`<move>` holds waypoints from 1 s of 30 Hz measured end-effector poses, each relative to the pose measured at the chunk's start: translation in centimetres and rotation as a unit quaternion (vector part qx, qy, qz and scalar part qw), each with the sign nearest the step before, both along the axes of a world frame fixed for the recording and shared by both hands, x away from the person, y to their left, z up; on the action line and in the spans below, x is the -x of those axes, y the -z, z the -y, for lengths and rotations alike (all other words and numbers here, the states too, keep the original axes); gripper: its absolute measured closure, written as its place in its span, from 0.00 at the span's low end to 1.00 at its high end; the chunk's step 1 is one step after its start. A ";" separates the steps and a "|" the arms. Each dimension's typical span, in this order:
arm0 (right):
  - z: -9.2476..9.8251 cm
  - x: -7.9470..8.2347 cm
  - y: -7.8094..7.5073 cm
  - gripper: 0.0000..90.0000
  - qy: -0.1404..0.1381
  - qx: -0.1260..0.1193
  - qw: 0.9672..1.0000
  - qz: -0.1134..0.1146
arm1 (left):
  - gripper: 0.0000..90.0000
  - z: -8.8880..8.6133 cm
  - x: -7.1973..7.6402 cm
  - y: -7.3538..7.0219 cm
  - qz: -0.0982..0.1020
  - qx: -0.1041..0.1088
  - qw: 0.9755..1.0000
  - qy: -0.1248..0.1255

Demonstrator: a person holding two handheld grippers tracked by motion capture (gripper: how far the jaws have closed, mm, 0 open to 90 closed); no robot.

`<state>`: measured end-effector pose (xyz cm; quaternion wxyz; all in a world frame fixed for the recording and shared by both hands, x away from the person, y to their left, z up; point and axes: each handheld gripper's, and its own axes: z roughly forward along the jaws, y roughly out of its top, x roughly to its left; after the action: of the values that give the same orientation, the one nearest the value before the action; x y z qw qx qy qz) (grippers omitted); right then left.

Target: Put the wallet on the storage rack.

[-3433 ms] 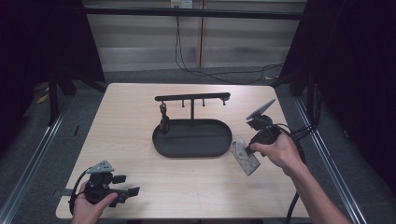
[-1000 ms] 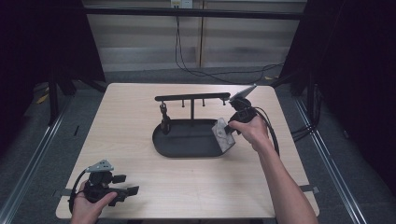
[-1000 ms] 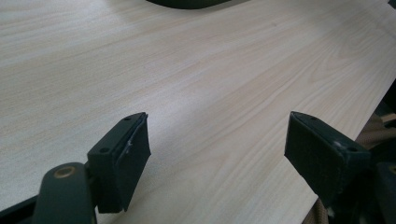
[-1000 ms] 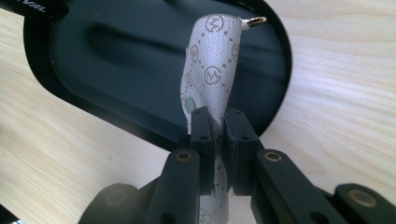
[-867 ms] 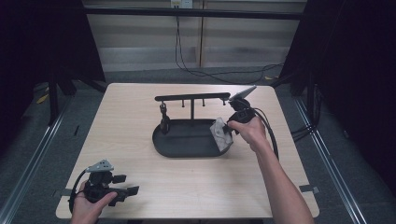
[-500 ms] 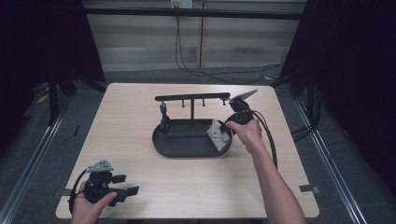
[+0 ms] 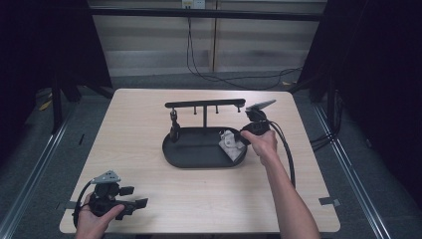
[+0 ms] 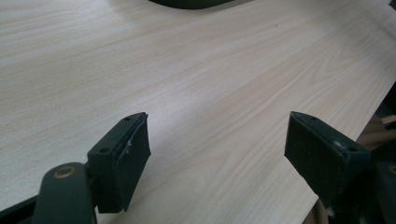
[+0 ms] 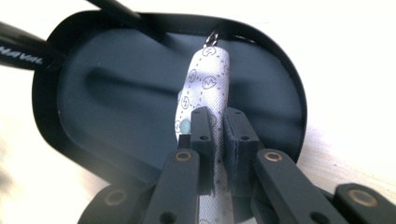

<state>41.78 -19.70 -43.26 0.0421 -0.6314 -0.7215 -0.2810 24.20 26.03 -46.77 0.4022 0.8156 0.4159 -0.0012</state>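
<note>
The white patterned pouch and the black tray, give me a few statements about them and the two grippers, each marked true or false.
1. The right gripper is shut on the white patterned pouch. True.
2. The pouch hangs over the black oval tray. True.
3. The left gripper holds a pouch too. False: its jaws stand open over bare wooden table.
4. The tray sits at the table's near left corner. False: it is near the middle, under a hook bar.

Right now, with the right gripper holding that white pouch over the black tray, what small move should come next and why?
Probably lower the right gripper a little more, then open it. Its jaws are clamped on the white pouch, which hangs over the black tray with its ring end toward the tray floor, seemingly not yet lying flat in it.
</note>
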 end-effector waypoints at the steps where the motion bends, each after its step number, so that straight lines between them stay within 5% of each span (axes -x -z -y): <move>1: -0.1 -0.1 0.0 0.93 0.004 -0.003 1.000 -0.002 | 0.25 0.0 0.0 0.0 -0.001 0.001 1.000 -0.001; 11: -0.3 -0.2 1.6 0.90 -0.004 -0.007 1.000 0.002 | 0.25 0.0 0.0 0.0 0.000 -0.001 1.000 0.001; 17: -0.2 0.1 1.7 0.83 -0.016 0.024 0.999 0.022 | 0.25 0.0 0.0 0.0 -0.002 -0.002 1.000 0.003; 30: 1.8 2.2 -0.1 0.65 -0.012 -0.012 0.999 0.051 | 0.25 0.0 0.0 0.1 -0.006 0.002 1.000 -0.005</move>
<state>39.54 -21.55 -43.17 0.0164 -0.6070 -0.7271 -0.3204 24.24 26.07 -46.85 0.4017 0.8126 0.4222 -0.0052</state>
